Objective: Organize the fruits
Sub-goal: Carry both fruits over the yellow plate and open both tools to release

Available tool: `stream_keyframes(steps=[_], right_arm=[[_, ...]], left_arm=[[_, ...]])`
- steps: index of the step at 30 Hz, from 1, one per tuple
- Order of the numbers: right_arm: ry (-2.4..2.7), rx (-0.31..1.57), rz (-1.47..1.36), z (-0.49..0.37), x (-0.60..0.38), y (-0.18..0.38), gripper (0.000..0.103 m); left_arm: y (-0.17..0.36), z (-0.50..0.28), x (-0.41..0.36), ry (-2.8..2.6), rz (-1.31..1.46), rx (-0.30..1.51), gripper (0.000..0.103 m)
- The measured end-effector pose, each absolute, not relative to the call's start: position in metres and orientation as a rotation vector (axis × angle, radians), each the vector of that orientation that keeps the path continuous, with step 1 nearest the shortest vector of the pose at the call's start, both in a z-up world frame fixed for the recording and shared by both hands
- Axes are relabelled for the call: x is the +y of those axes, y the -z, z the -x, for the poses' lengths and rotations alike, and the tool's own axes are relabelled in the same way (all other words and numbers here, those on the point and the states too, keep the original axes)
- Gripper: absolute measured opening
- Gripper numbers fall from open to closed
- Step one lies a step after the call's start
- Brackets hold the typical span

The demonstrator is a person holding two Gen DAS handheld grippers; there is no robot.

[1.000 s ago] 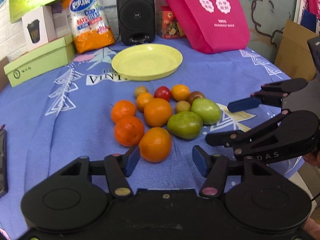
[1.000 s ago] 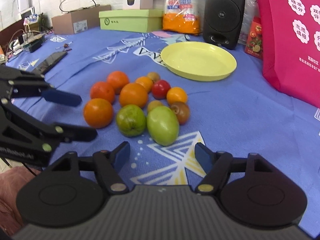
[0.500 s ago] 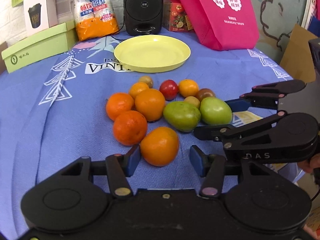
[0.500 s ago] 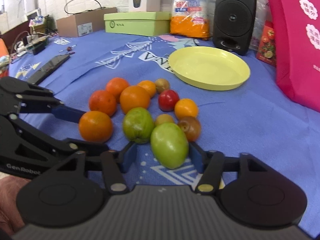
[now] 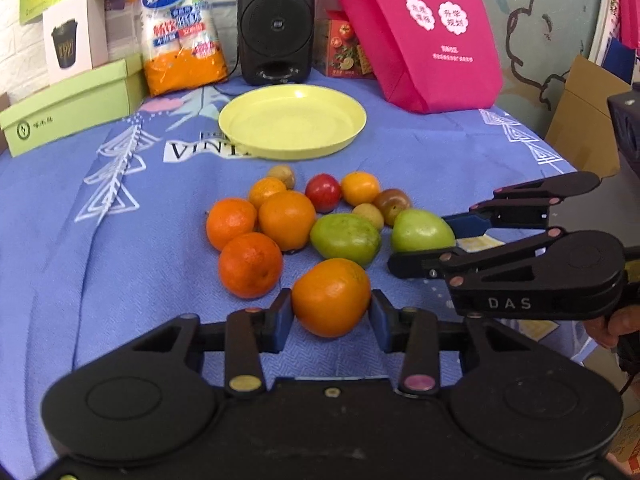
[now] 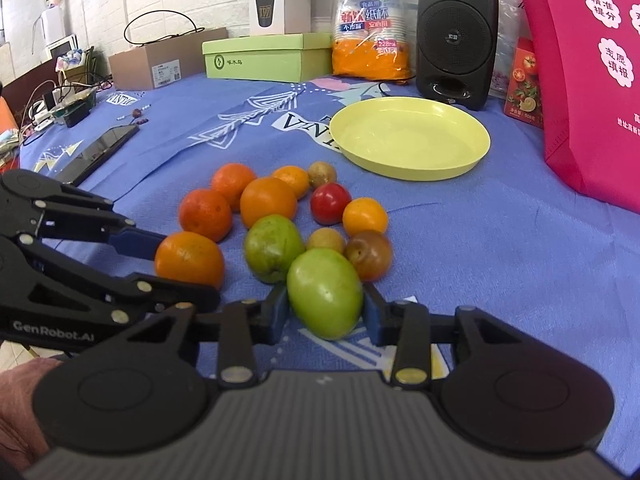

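"DAS" on right tongs (image 5: pixel 424 242)

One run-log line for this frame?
left gripper: shut on orange | right gripper: shut on green fruit | yellow plate: empty

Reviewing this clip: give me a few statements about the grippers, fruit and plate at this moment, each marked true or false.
1. The left gripper has its fingers on either side of an orange. True.
2. The right gripper brackets a red tomato. False: it brackets a green tomato; the red tomato lies farther back.
3. The yellow plate holds no fruit. True.
4. The plate sits between the grippers and the fruit. False: it lies beyond the fruit, near the black speaker.
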State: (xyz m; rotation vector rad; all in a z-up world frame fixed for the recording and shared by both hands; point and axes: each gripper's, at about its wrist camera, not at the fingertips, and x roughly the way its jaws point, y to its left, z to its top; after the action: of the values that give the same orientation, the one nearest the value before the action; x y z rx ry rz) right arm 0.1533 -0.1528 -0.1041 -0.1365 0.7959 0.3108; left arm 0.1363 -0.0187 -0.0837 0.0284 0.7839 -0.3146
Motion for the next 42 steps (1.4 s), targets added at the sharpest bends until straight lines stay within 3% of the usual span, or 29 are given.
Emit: stream_keyframes(steps=[17, 27, 42], right_arm=[[-0.302, 0.723, 0.165, -0.144, -0.167, 0.060, 0.038], [-0.230, 0.692, 0.138, -0.221, -0.173, 0.045, 0.038], [-0.112, 0.771, 0.024, -0.323, -0.194, 0.086, 0.038]], left_arm=[[0.041, -0.152, -0.003, 0.281, -0.050, 0.694, 0.040], [0.035, -0.249, -0.006, 0.270, -0.053, 0.684, 0.040], [0.091, -0.377, -0.018, 0.228, -0.024, 0.805, 0.040]])
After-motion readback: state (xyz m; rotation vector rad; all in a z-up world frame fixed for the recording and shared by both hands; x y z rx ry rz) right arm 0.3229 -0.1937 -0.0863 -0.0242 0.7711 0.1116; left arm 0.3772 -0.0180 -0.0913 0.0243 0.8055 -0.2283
